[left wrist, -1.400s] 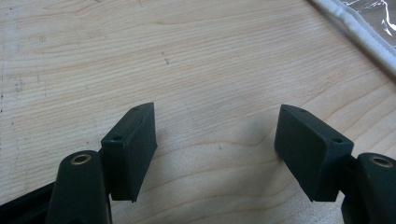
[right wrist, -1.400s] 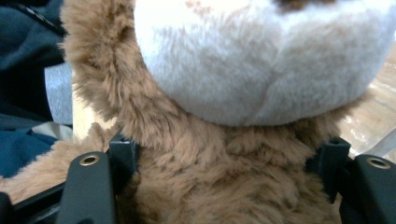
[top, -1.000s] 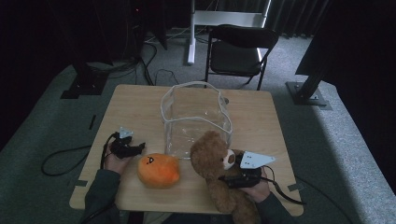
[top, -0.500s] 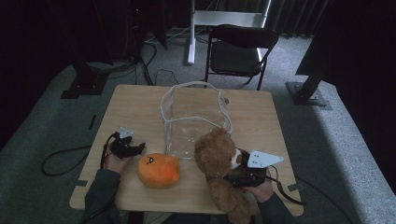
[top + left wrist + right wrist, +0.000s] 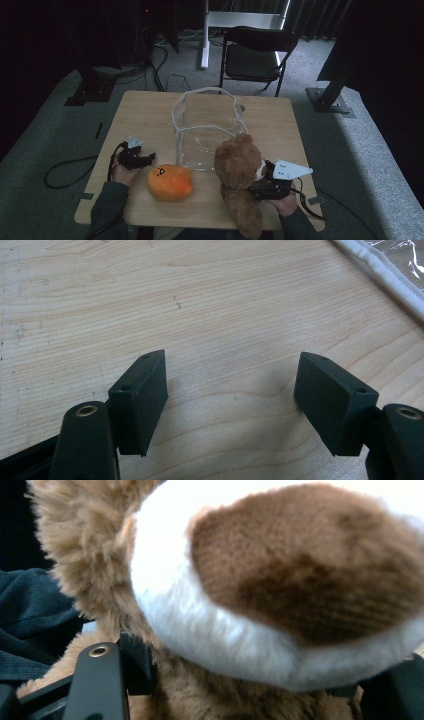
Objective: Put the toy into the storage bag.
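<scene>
The brown teddy bear (image 5: 239, 175) sits at the near right of the wooden bench (image 5: 145, 117), its head up and toward the middle, its body trailing down to the bench's near edge. The right hand-held gripper (image 5: 260, 182) is pushed into the bear's side from the right, just under the head, and its jaws are pinching the plush: in the right gripper view brown fur (image 5: 200, 700) fills the space between the two black jaws, and the bear's white and brown muzzle (image 5: 280, 595) bulges right above them. The grey three-cornered plate on top of this hand-held gripper points away to the right.

The left hand-held gripper (image 5: 148, 159) rests on the bench at the near left, held in the person's left hand (image 5: 125, 170). Its jaws stand spread wide with bare wood between them, as the left gripper view shows (image 5: 230, 400); nothing is in their grasp. A white-edged strip of clear plastic (image 5: 385, 275) crosses that view's upper right corner.

An orange plush toy (image 5: 170, 182) with a small dark face lies just to the right of the left hand-held gripper, apart from the bear. A clear plastic bag (image 5: 207, 130) with a white rim stands open in the middle of the bench, right behind both toys; the bear's head is just beside its near right corner. A black folding chair (image 5: 255, 55) stands beyond the bench on the grey carpet
</scene>
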The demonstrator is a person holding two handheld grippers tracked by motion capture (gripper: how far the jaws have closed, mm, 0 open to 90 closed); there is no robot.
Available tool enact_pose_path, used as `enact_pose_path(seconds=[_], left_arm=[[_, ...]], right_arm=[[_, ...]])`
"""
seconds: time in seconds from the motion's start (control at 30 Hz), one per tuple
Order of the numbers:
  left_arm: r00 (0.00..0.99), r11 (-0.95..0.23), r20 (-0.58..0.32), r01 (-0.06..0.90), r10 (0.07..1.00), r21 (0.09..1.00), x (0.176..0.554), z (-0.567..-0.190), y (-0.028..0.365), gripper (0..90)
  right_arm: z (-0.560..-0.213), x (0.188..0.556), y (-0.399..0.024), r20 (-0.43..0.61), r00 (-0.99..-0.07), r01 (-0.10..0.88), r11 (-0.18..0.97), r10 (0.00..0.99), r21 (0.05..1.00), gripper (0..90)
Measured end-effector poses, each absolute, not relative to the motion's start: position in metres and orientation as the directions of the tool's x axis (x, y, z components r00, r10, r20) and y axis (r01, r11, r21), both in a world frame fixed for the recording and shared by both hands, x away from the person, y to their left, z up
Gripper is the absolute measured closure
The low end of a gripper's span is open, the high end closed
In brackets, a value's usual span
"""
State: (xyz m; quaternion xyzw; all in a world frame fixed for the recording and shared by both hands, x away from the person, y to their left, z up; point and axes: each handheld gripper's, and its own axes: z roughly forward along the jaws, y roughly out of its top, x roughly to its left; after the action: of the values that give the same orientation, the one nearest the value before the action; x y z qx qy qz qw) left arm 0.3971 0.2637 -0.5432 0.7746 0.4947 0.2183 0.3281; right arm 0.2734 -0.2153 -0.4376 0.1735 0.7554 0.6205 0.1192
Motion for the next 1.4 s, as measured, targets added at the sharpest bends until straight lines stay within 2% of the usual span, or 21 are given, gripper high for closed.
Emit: enact_pose_path(seconds=[0.53, 1.4], left_arm=[[0.415, -0.295, 0.014, 0.623, 0.910, 0.724, 0.397, -0.543, 0.264, 30.1], [0.415, -0.295, 0.014, 0.624, 0.910, 0.724, 0.397, -0.543, 0.264, 30.1]], right_arm=[[-0.431, 0.272, -0.225, 0.047, -0.906, 0.108, 0.123, 0.422, 0.986, 32.8], [-0.418, 0.269, -0.239, 0.014, -0.885, 0.074, 0.113, 0.465, 0.991, 32.7]])
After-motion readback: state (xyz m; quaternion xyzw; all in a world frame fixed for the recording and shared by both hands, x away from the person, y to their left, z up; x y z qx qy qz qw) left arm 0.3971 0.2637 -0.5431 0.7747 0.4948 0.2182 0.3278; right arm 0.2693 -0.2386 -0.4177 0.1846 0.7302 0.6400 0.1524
